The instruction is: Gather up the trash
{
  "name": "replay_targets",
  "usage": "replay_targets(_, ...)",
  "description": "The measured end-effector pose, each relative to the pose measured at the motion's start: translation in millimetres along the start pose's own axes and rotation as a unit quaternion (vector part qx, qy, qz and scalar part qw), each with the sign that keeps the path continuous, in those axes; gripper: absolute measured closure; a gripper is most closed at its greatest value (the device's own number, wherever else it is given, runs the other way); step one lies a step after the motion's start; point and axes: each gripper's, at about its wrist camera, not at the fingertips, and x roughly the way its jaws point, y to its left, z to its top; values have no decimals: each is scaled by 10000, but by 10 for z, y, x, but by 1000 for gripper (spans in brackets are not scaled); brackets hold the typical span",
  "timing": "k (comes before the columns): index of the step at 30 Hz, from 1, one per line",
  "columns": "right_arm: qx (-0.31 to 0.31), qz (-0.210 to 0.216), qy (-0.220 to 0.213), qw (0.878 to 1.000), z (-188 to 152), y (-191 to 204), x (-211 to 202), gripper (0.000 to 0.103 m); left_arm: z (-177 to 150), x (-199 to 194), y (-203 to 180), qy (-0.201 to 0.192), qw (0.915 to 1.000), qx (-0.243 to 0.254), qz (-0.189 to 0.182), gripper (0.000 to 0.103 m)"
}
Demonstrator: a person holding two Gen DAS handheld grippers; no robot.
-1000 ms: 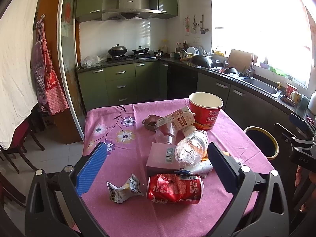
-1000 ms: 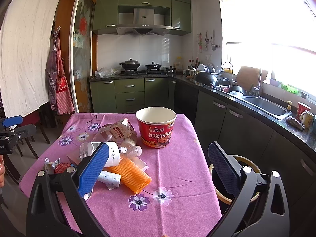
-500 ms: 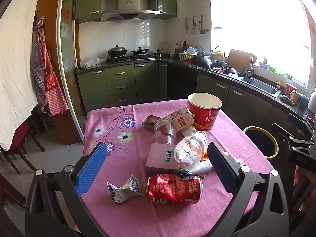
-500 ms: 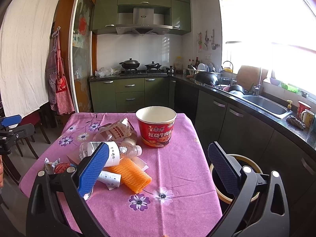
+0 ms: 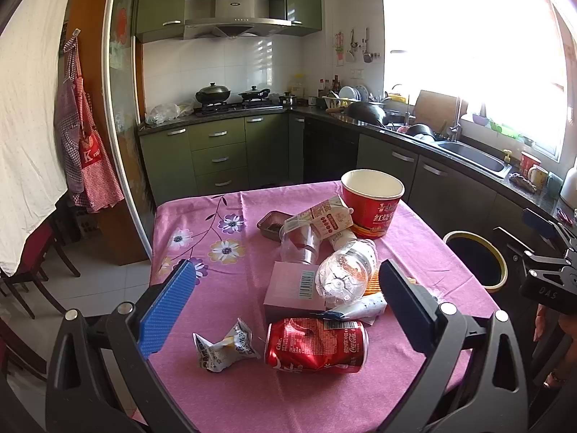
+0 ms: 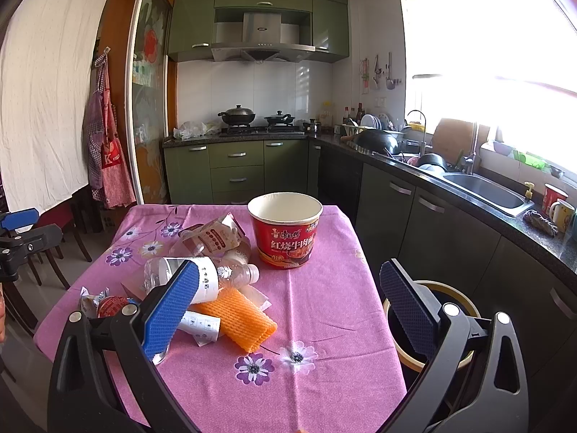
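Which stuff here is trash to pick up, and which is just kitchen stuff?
Trash job: crushed cola can, crumpled wrapper, plastic bottle, noodle cup, trash bin.

Just there: pots, apron, mugs.

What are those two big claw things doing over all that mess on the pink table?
A person holds a claw in each hand to collect trash. Both the left gripper and the right gripper are open and hold nothing. The crushed cola can, plastic bottle, noodle cup and orange foam net lie on the pink tablecloth. The bin waits beside the table.
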Motion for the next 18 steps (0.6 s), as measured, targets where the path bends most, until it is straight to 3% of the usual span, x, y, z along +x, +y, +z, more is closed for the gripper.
replay_targets(18,-5,-18,21,10000,-32,-4,26,4,4,10,-44,12,10000,34,-11,6)
